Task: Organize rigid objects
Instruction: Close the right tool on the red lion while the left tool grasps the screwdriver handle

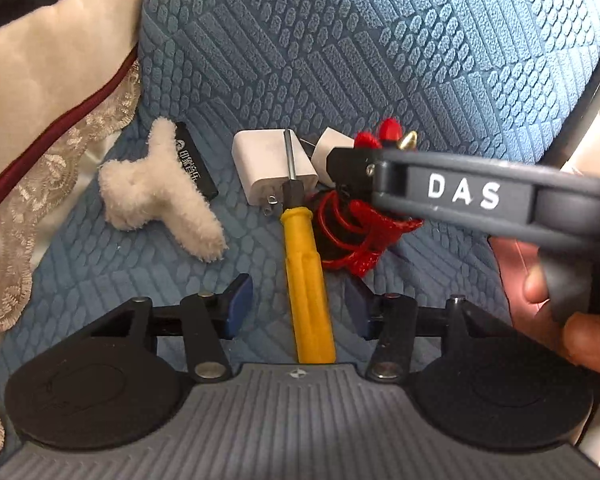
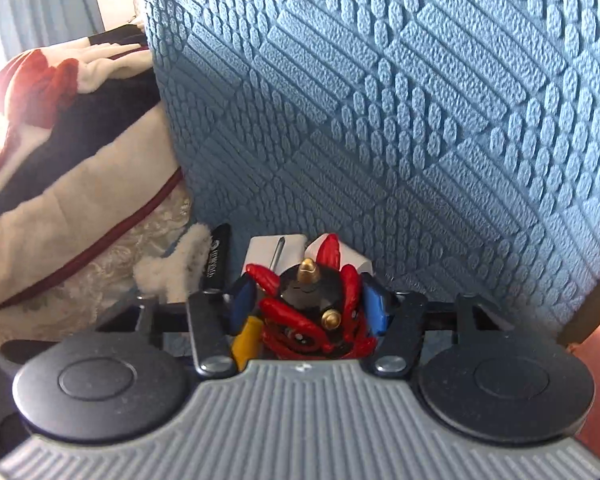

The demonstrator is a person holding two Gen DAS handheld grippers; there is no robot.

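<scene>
A yellow-handled screwdriver (image 1: 306, 280) lies on the blue textured cushion (image 1: 380, 60), its shaft across a white charger (image 1: 268, 164). My left gripper (image 1: 300, 308) is open, its blue pads on either side of the yellow handle, not touching. My right gripper (image 2: 310, 308) is shut on a red and black figurine with gold studs (image 2: 314, 316); it also shows in the left wrist view (image 1: 384, 136) with its red cord (image 1: 356, 236). A second white charger (image 1: 332, 148) sits behind. A black lighter-like bar (image 1: 194, 160) lies under a white fluffy clip (image 1: 160, 196).
A cream pillow with lace trim and a dark red piping (image 1: 40, 120) lies at the left. The cushion's upright back (image 2: 420, 120) rises right behind the objects. A hand (image 1: 580, 320) holds the right gripper at the right edge.
</scene>
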